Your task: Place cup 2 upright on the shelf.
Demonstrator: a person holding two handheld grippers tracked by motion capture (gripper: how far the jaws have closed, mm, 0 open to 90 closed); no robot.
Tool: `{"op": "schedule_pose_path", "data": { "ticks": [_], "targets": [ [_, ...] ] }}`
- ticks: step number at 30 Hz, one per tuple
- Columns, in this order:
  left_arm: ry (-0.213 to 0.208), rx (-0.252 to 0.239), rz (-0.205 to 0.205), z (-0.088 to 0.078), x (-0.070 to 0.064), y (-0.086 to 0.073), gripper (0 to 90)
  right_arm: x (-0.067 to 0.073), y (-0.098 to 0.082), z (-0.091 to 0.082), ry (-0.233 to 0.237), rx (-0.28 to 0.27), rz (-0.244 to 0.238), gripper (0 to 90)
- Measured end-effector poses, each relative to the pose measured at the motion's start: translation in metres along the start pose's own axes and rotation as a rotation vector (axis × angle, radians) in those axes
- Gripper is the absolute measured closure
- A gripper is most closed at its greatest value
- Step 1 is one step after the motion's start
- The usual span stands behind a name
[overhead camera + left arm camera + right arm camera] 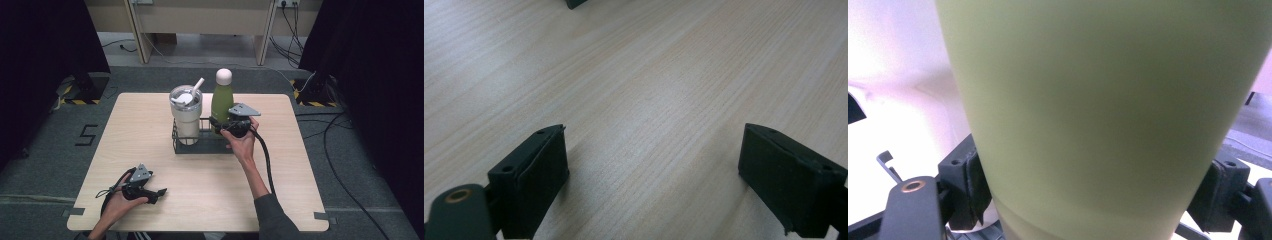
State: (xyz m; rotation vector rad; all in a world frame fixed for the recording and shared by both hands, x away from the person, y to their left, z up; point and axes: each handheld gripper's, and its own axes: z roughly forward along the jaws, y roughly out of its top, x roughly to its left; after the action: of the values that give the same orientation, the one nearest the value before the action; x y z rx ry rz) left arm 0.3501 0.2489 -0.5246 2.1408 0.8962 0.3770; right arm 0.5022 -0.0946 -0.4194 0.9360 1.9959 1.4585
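Observation:
A green bottle (pixel 221 102) with a pale cap stands upright in the right side of a black wire rack (pixel 207 145) at the table's middle. My right gripper (pixel 225 124) is shut on the green bottle low on its body; in the right gripper view the bottle (pixel 1098 115) sits between both black pads (pixel 965 185). A white tumbler (pixel 186 115) with a straw stands in the rack's left side. My left gripper (pixel 159 192) lies low over the table near the front left, open, with bare wood between its fingers (pixel 536 175).
The wooden table (pixel 150 165) has free surface around the rack on all sides. Cables trail from both grippers. Beyond the table are a grey floor, dark curtains at both sides and a light bench at the back.

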Motion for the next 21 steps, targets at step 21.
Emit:
{"op": "schedule_pose_path", "data": {
  "ticks": [21],
  "targets": [
    [0.000,0.001,0.001,0.000,0.000,0.000,11.9,0.003,-0.017,0.012,0.004,0.024,-0.005,20.8]
  ]
}}
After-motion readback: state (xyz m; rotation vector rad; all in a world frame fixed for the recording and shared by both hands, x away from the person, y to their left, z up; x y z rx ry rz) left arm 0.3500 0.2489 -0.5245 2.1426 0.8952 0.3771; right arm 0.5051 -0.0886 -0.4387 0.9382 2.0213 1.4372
